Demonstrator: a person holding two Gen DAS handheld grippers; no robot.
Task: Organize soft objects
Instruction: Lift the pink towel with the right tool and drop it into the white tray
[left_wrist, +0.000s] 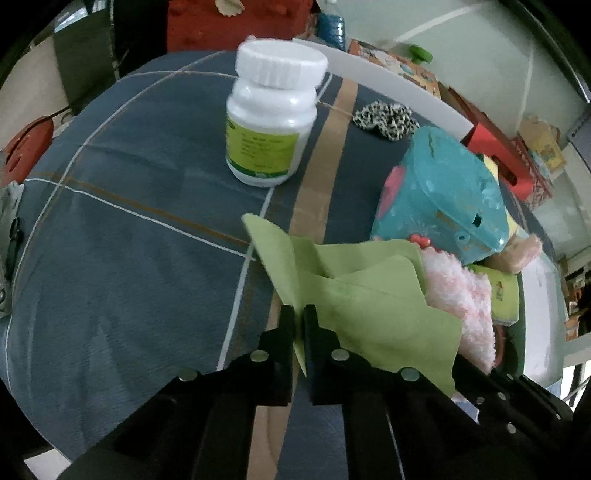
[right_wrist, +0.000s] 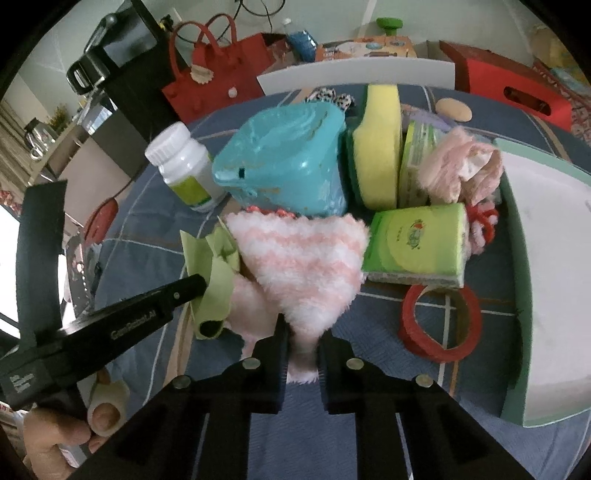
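Observation:
My left gripper (left_wrist: 299, 314) is shut on a light green cloth (left_wrist: 354, 291), pinching its near edge just above the blue checked table cover (left_wrist: 129, 240). The same cloth (right_wrist: 216, 273) and left gripper (right_wrist: 201, 284) show at the left of the right wrist view. My right gripper (right_wrist: 303, 328) is shut on a fluffy pink-and-white striped towel (right_wrist: 303, 262), whose corner sits between its fingers. The towel (left_wrist: 461, 295) lies right of the green cloth in the left wrist view. A yellow sponge (right_wrist: 380, 147) and a pink fluffy item (right_wrist: 454, 166) lie further back.
A white pill bottle (left_wrist: 269, 122) stands ahead. A teal plastic container (right_wrist: 288, 155), green tissue packs (right_wrist: 417, 243), a red tape ring (right_wrist: 439, 321), a leopard scrunchie (left_wrist: 386, 118) and a white-and-green board (right_wrist: 546, 280) crowd the table. A red bag (right_wrist: 218, 74) stands behind.

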